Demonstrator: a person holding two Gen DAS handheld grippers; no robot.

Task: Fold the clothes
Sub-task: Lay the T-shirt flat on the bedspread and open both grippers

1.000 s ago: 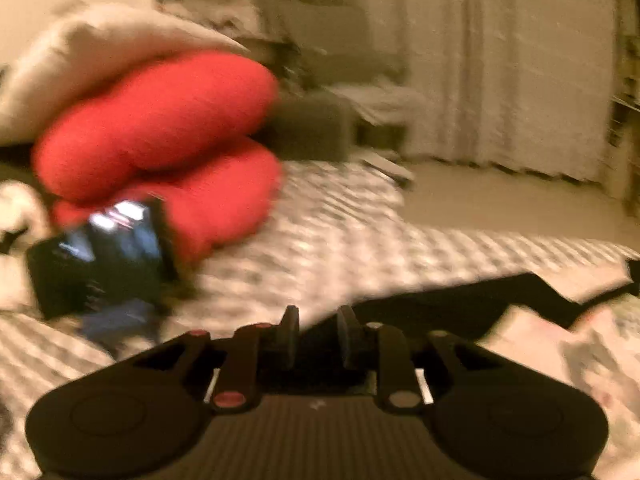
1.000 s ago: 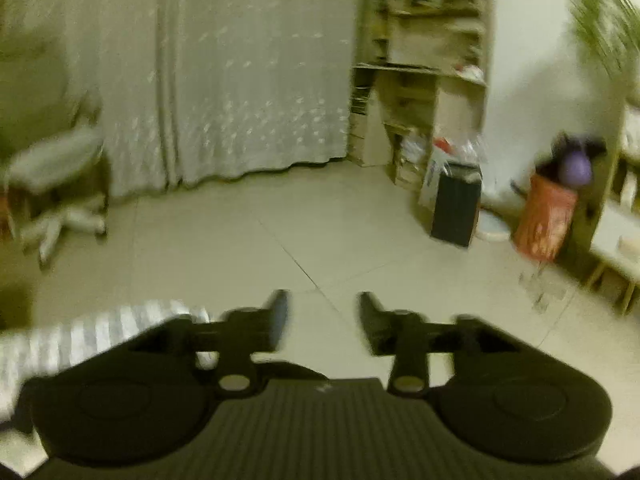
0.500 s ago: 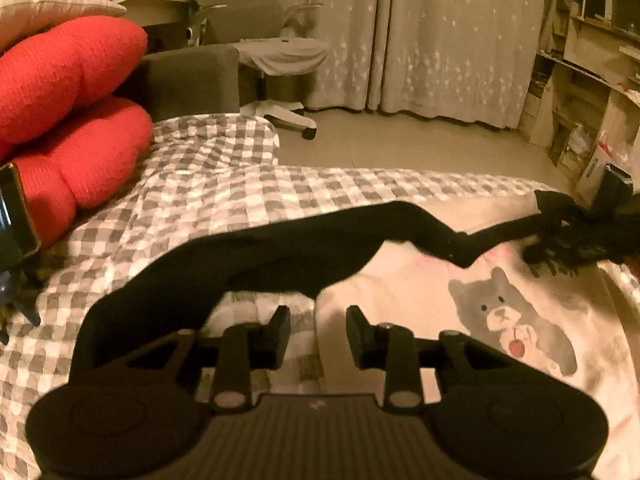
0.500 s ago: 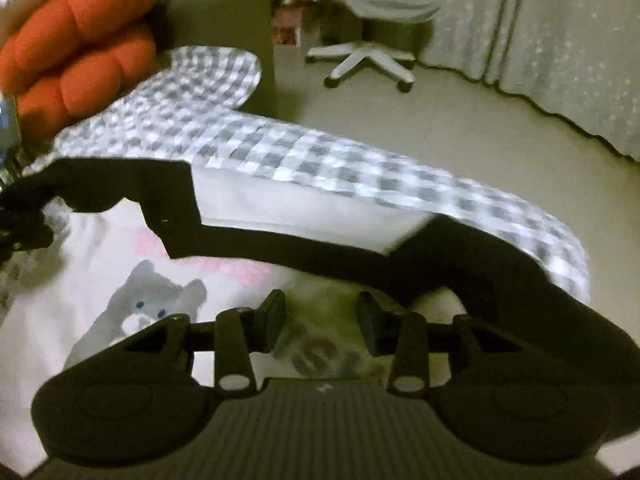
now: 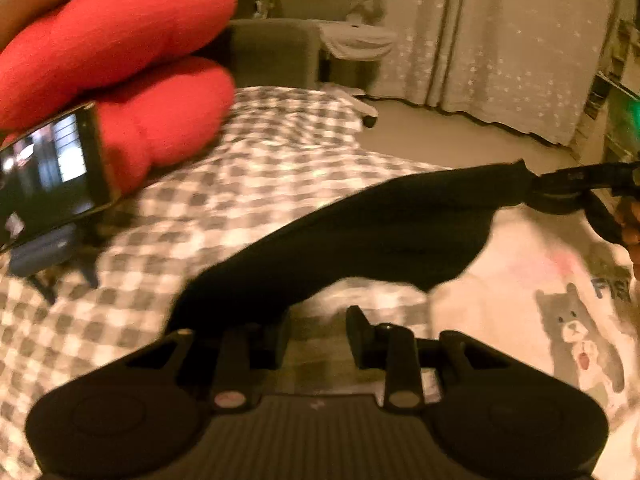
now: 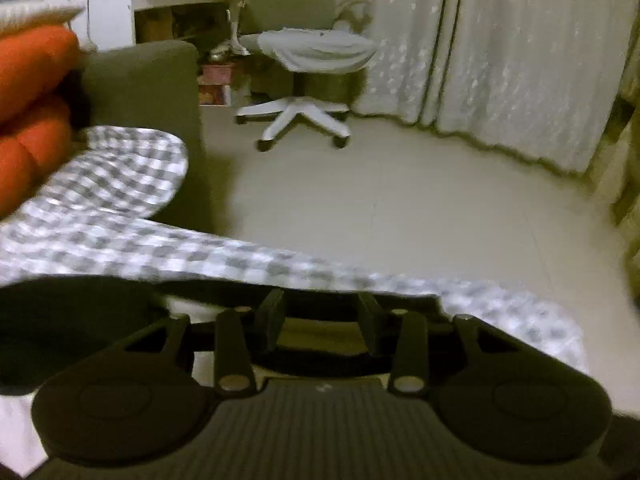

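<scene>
White bear-print shirt [image 5: 532,280] with black sleeve [image 5: 360,236] lies spread on the checked bedsheet [image 5: 248,184]. Left gripper [image 5: 316,336] sits low at the sleeve's near edge, fingers apart, nothing pinched. Right gripper [image 6: 320,320] over the sleeve's black hem, fingers apart. Red cushion [image 5: 120,52] and phone [image 5: 52,172] lie beyond the sleeve; office chair [image 6: 308,80] on the floor past the bed.

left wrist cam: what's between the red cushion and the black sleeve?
Only bare checkered sheet between the red cushion and black sleeve, seen in the left wrist view.
</scene>
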